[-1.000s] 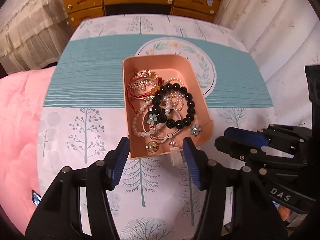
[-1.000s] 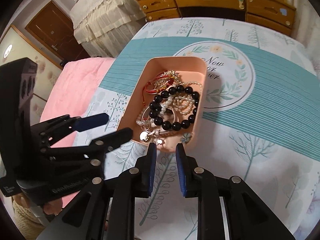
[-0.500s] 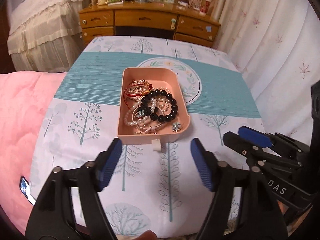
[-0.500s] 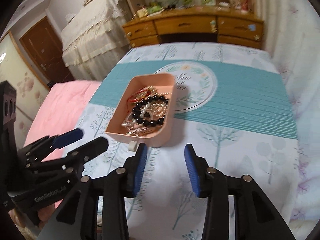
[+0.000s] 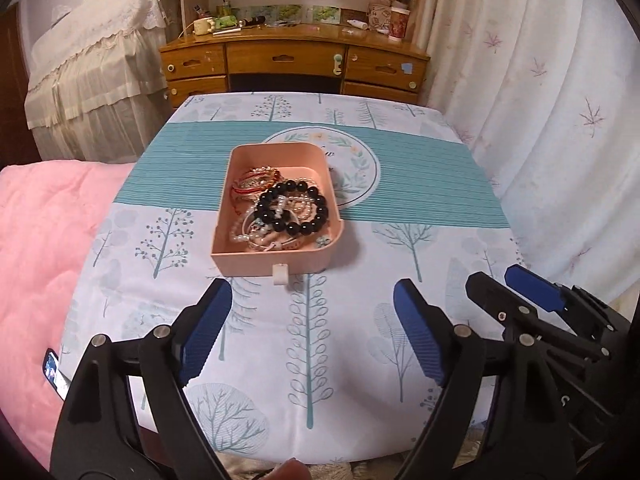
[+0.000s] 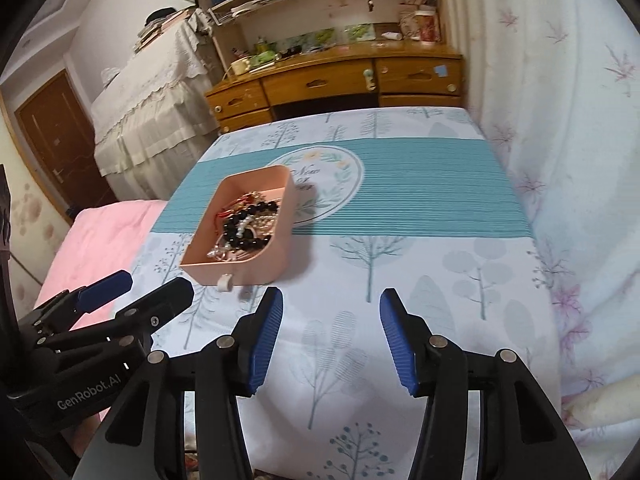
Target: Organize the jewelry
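Note:
A pink tray [image 5: 276,261] [image 6: 248,269] stands on the table's printed cloth, with a small white knob on its near wall. It holds a heap of jewelry: a black bead bracelet [image 5: 294,208] [image 6: 244,227], pearl strands [image 5: 244,232] and red cord bracelets [image 5: 252,184]. My left gripper [image 5: 312,316] is open and empty, well back from the tray over the cloth. My right gripper [image 6: 331,322] is open and empty, to the right of the tray's near end. It also shows in the left wrist view [image 5: 516,292]; the left one shows in the right wrist view [image 6: 136,290].
The table's cloth [image 5: 420,184] has a teal band and tree prints. A pink quilt [image 5: 44,240] lies to the left. A wooden desk with drawers [image 5: 288,64] stands behind the table. White curtains [image 5: 540,100] hang on the right.
Both grippers have pulled back and up from the tray, which now looks smaller and farther. The right gripper has gone from nearly shut to wide open; the left has opened wider.

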Demonstrator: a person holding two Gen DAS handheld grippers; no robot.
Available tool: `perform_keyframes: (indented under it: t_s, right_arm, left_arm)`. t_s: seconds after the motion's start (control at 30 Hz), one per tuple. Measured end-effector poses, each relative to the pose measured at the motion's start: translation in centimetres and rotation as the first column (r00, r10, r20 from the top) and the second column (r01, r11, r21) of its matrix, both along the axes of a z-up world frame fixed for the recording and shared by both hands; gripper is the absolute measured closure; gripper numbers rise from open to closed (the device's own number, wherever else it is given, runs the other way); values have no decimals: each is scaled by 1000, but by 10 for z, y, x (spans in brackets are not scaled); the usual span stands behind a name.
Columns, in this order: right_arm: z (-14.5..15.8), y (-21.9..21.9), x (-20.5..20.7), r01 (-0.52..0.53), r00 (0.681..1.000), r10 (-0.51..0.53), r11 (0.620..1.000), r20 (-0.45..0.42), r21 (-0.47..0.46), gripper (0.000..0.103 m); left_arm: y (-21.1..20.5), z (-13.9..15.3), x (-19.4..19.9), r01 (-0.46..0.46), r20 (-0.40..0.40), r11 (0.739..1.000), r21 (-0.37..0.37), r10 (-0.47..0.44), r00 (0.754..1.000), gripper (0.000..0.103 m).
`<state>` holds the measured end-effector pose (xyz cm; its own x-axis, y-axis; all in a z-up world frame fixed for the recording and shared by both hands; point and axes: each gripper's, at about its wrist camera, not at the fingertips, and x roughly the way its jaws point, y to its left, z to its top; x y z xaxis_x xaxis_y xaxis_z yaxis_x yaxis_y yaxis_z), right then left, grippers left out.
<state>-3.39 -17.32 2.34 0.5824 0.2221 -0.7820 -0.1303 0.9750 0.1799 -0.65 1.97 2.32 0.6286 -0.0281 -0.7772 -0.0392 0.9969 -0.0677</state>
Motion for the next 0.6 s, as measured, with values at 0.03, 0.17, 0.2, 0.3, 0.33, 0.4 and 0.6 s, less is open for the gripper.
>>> perform_keyframes:
  t_s: [0.03,0.17,0.2,0.3,0.33,0.4,0.6]
  right_arm:
    - [0,-2,-2,7,1000,-7,1000,4,-8,51]
    - [0,-9,-5,23,1000,-23,1000,13,-17,51]
    - [0,-11,-6,26,1000,-26,1000,16,-15,51]
    - [0,-14,-8,35,999,-34,999,26,-18,51]
    - [0,-15,-8,37,999,-36,999,30,-20,51]
    - [1,-16,-8,39,999,-38,999,33,-22,51]
    - [-2,-18,-9,37,999,-36,999,29,-13,51]
  left_arm:
    - [-3,0,0,2,3,1000,9,-2,1000,22]
    - [-13,4,-3,7,25,998,55,-8,1000,22]
    - [-15,4,-2,7,28,998,58,-9,1000,22]
    - [-19,4,-2,8,35,998,63,-11,999,22]
    - [-19,4,-2,9,35,998,62,-11,999,22]
    - [-20,4,-1,9,34,998,63,-11,999,22]
    - [-23,1,-2,5,30,998,61,-7,1000,22]
